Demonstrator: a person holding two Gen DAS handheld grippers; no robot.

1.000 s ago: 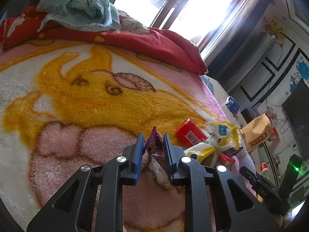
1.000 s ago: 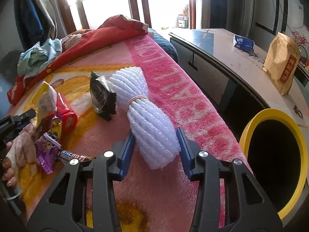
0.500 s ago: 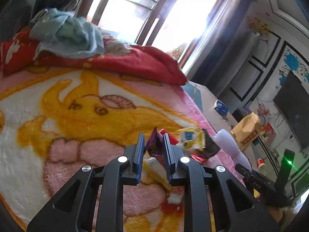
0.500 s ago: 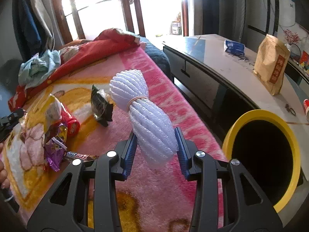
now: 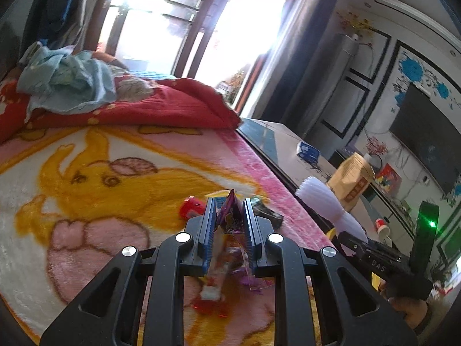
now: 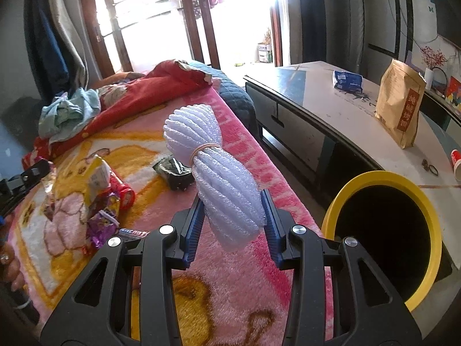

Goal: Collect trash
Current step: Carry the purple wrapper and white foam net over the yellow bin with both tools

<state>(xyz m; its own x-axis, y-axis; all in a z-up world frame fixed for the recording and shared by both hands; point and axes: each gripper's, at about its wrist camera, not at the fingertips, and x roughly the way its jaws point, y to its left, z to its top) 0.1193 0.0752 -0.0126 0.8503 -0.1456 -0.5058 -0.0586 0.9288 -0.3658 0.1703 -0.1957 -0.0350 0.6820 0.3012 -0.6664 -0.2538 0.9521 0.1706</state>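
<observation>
My left gripper (image 5: 229,219) is shut on a purple snack wrapper (image 5: 230,213) and holds it above the pink blanket (image 5: 100,190); more wrappers hang below it. My right gripper (image 6: 232,216) is shut on a white foam net bundle (image 6: 219,178) tied with a rubber band, lifted off the bed. The bundle also shows in the left wrist view (image 5: 325,201). A yellow-rimmed trash bin (image 6: 386,230) stands right of the bed. A red packet (image 6: 124,193), a yellow wrapper (image 6: 99,173) and a dark wrapper (image 6: 174,171) show over the blanket.
A red quilt (image 6: 149,92) and light blue cloth (image 6: 69,112) lie at the bed's far end. A low cabinet (image 6: 331,109) on the right holds a brown paper bag (image 6: 400,109) and a blue packet (image 6: 347,80). Bright windows stand behind.
Both grippers have risen off the blanket with their loads. The left one lifted the purple wrapper and swung right; the right one raised the foam bundle nearer the yellow bin.
</observation>
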